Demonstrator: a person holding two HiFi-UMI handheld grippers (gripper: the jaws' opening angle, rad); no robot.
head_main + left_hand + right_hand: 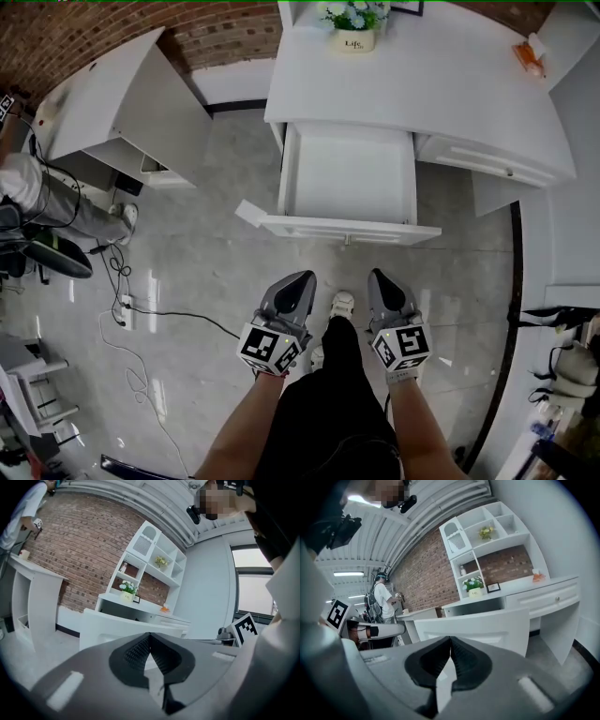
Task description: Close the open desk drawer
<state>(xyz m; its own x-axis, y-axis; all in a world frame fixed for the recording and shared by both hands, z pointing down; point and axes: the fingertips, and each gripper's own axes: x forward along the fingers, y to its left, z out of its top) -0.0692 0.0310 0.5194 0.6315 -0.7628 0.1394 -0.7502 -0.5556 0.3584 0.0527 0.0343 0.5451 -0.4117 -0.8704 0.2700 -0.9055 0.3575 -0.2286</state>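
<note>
A white desk (450,84) has its left drawer (349,178) pulled far out toward me, empty inside, its front panel (352,230) nearest me. My left gripper (298,279) and right gripper (379,277) hang side by side a short way in front of that panel, apart from it, both shut with nothing held. In the left gripper view the drawer front (117,625) fills the space just ahead of the jaws (149,637). The right gripper view shows the same panel (483,625) beyond the closed tips (450,641).
A second drawer (487,161) on the right is shut. A potted plant (354,28) and an orange item (528,58) sit on the desktop. Another white desk (112,103) stands left, with cables (131,309) on the floor and a person (382,602) further off.
</note>
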